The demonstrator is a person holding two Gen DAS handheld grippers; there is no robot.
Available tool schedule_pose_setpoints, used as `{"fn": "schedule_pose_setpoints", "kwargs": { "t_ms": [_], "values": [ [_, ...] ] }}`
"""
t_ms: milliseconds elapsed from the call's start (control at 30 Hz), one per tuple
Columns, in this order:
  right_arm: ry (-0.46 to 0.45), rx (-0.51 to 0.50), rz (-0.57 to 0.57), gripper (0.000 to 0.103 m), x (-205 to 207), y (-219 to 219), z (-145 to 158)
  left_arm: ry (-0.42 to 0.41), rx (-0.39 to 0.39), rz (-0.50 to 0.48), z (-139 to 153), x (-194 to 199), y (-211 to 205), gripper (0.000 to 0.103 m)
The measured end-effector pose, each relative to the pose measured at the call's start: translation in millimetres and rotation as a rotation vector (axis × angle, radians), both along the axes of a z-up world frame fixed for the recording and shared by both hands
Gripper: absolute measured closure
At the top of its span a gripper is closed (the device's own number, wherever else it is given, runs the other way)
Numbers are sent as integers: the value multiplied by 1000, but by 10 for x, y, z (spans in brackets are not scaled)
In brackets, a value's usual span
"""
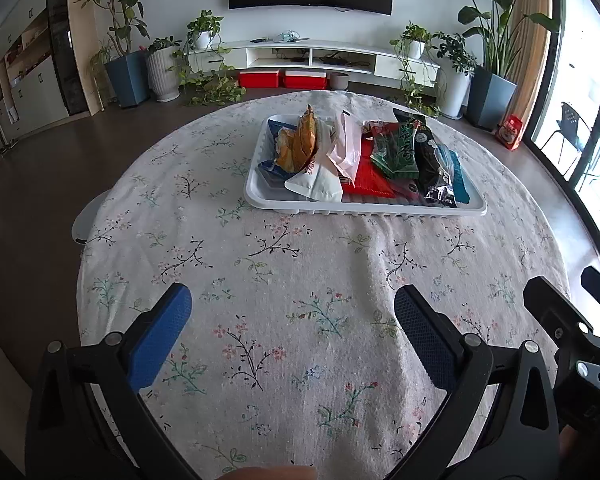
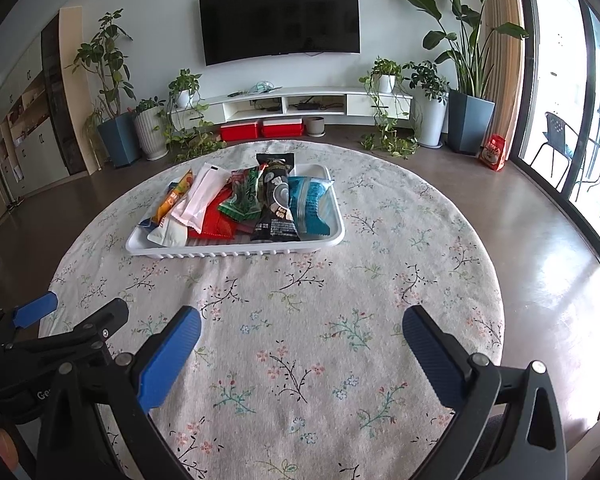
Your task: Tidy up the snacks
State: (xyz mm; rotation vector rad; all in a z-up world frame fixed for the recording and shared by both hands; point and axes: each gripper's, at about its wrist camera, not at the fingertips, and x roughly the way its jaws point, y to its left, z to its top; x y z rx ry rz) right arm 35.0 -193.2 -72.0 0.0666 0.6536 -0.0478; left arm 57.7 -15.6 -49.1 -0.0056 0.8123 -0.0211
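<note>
A white tray [image 1: 364,209] [image 2: 236,253] sits on the far half of the round table and holds several snack packs leaning in a row: an orange pack [image 1: 304,142] [image 2: 176,196], a white pack [image 1: 346,144] [image 2: 202,196], a red pack [image 1: 370,178], a green pack [image 1: 396,152] [image 2: 244,200], a black pack [image 1: 432,160] [image 2: 276,204] and a blue pack [image 2: 310,204]. My left gripper [image 1: 292,308] is open and empty above the near tablecloth. My right gripper [image 2: 302,326] is open and empty, beside the left one, well short of the tray.
The round table wears a floral cloth [image 1: 284,280] [image 2: 300,304]. Beyond it stand potted plants [image 2: 112,120], a white TV shelf [image 2: 292,100] and red boxes [image 2: 260,128] on the floor. Glass doors [image 2: 572,120] are at right. The left gripper's body [image 2: 60,340] shows beside the right one.
</note>
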Motion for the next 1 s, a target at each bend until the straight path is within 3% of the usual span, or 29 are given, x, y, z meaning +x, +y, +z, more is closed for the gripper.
{"fn": "schedule_pose_setpoints", "kwargs": {
  "t_ms": [1000],
  "values": [
    [6, 2, 0, 0, 7, 2, -5, 10, 2, -8, -44, 2, -4, 0]
  ]
}}
